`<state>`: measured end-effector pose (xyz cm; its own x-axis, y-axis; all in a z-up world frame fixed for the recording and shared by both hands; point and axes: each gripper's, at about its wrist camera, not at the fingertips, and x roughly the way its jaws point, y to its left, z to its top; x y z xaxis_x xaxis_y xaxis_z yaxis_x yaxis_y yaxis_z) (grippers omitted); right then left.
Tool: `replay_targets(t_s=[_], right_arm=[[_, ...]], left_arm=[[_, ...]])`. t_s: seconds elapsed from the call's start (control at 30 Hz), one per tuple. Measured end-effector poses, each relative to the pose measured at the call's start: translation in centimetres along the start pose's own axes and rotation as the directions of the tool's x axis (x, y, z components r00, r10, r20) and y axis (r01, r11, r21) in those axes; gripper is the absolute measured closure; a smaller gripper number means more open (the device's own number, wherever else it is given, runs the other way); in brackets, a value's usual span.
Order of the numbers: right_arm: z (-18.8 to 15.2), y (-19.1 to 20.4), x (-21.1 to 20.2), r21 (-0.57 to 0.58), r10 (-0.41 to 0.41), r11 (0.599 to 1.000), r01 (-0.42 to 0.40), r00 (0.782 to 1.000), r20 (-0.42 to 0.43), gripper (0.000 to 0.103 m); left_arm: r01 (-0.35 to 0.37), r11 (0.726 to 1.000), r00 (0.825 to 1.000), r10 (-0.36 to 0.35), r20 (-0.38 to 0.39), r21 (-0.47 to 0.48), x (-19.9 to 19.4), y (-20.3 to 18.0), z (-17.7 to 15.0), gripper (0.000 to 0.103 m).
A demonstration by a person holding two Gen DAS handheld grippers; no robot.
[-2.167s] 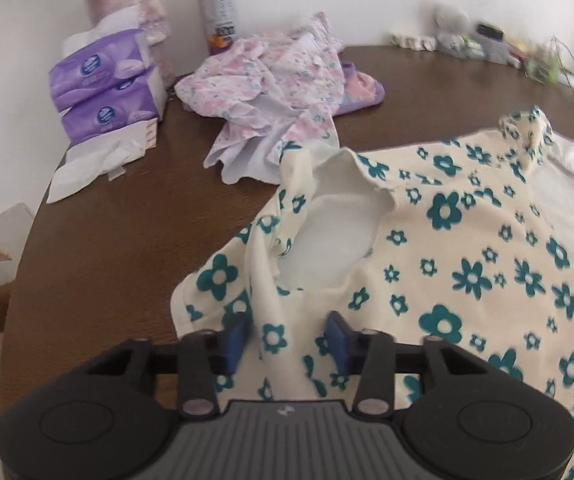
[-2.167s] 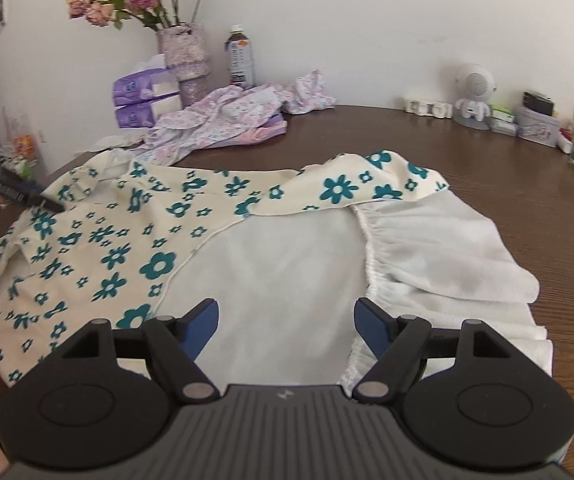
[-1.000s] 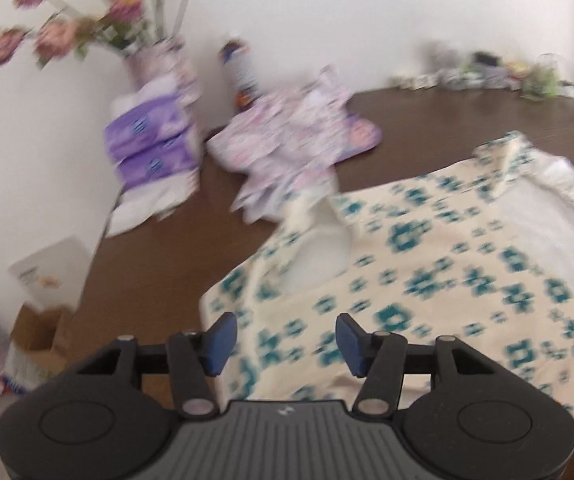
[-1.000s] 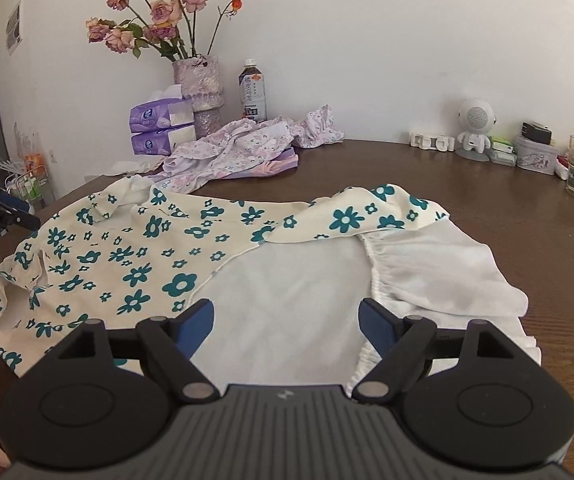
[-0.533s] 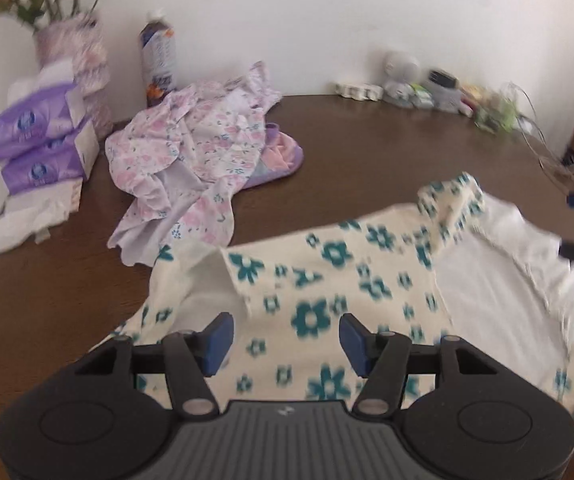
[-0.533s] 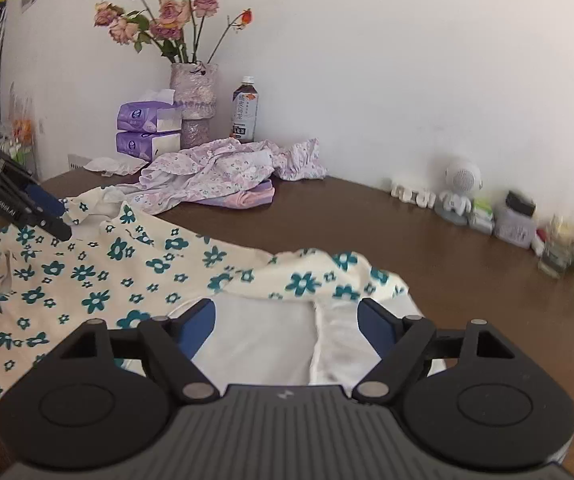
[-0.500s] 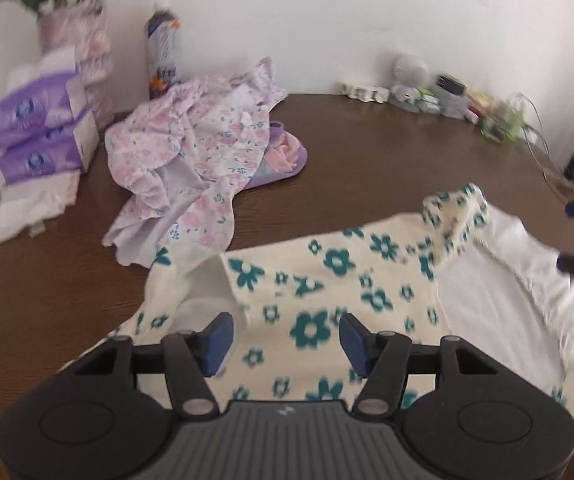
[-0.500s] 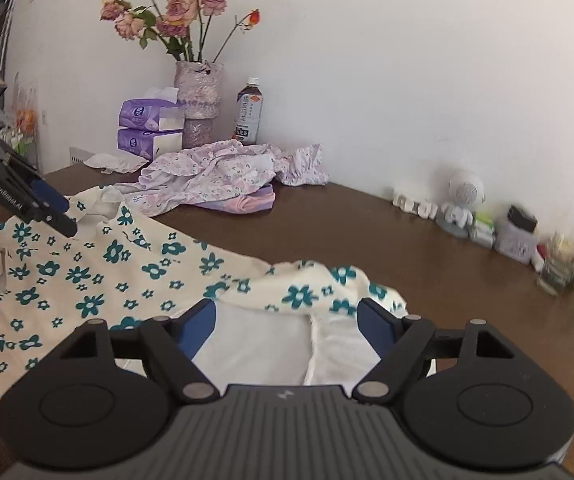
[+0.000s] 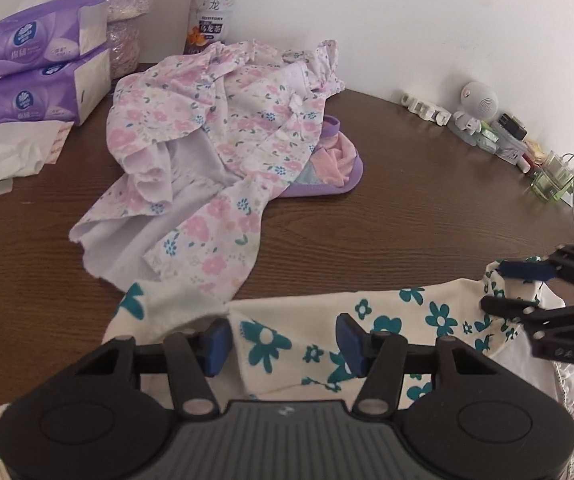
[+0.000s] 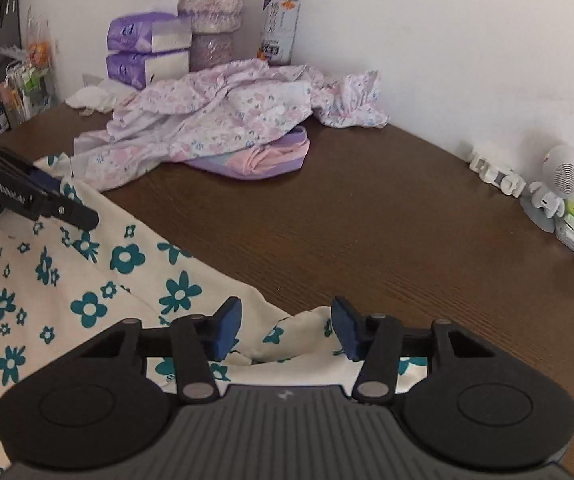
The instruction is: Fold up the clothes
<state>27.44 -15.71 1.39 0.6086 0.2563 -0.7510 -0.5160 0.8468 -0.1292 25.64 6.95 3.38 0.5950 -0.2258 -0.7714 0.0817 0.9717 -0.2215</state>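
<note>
A cream garment with teal flowers lies spread on the brown table. My left gripper hangs low over its far edge. The jaws are closing with a raised fold of cloth between the blue pads, which stand apart from it. My right gripper is at the garment's far right corner, its jaws also closing astride the cloth edge without pressing it. In the left wrist view the right gripper straddles that corner. The left gripper shows at the left edge of the right wrist view.
A crumpled pink-flowered garment lies over a purple item behind the cream one. Tissue packs, a vase and a tea bottle stand by the wall. Small trinkets and a cable line the far right.
Both grippers have swept across and come down at the garment's far edge, the right one to its right corner. Both pairs of jaws stand narrower than before.
</note>
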Motion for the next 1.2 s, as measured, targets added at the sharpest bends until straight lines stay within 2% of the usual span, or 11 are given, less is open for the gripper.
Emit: replay_targets(t_s=[0.13, 0.27, 0.47, 0.7, 0.8, 0.87, 0.9, 0.93, 0.97, 1.03, 1.2], right_arm=[[-0.2, 0.3, 1.9, -0.040, 0.022, 0.999, -0.025, 0.998, -0.064, 0.082], [-0.5, -0.3, 1.3, -0.027, 0.031, 0.999, -0.032, 0.999, -0.037, 0.098], [-0.4, -1.8, 0.2, 0.028, 0.024, 0.999, -0.025, 1.000, 0.020, 0.100], [-1.0, -1.8, 0.9, 0.043, -0.003, 0.999, 0.001, 0.999, 0.042, 0.100], [-1.1, -1.5, 1.2, 0.034, -0.009, 0.999, 0.007, 0.999, 0.041, 0.099], [-1.1, -2.0, 0.5, 0.076, 0.012, 0.997, -0.016, 0.998, 0.063, 0.095], [-1.2, -2.6, -0.4, 0.110, 0.022, 0.993, -0.032, 0.996, 0.091, 0.094], [-1.3, -3.3, -1.6, 0.138, 0.014, 0.990, -0.031, 0.992, 0.126, 0.086], [-1.5, -4.1, -3.0, 0.165, 0.003, 0.986, -0.030, 0.987, 0.161, 0.070], [-1.9, -5.6, -5.6, 0.220, -0.023, 0.975, -0.029, 0.973, 0.229, 0.053], [-4.5, -8.7, -7.5, 0.266, -0.164, 0.957, 0.120, 0.975, 0.152, 0.053]], left_arm=[[0.021, 0.998, 0.999, -0.022, 0.026, 0.057, 0.1, 0.2, -0.5, 0.101], [0.071, 0.996, 0.992, -0.075, 0.098, 0.046, -0.7, 1.0, -1.2, 0.101], [0.092, 0.996, 0.985, -0.088, 0.150, -0.015, -0.9, 2.9, -1.3, 0.101], [0.085, 0.996, 0.988, -0.079, 0.131, -0.035, -0.1, 3.1, -1.6, 0.101], [0.093, 0.994, 0.990, -0.087, 0.109, -0.057, -0.2, 3.2, -1.5, 0.092], [0.117, 0.991, 0.989, -0.111, 0.098, -0.058, -1.0, 3.0, -1.8, 0.054], [0.127, 0.991, 0.988, -0.122, 0.094, -0.049, -1.5, 2.8, -1.9, 0.047], [0.132, 0.991, 0.987, -0.129, 0.092, -0.024, -2.0, 2.5, -2.2, 0.039], [0.136, 0.991, 0.987, -0.136, 0.087, 0.001, -2.5, 2.1, -2.5, 0.034], [0.146, 0.988, 0.986, -0.149, 0.079, 0.050, -3.6, 1.2, -3.3, 0.034], [0.168, 0.970, 0.977, -0.188, 0.102, 0.177, -5.5, -1.8, -4.4, 0.034]])
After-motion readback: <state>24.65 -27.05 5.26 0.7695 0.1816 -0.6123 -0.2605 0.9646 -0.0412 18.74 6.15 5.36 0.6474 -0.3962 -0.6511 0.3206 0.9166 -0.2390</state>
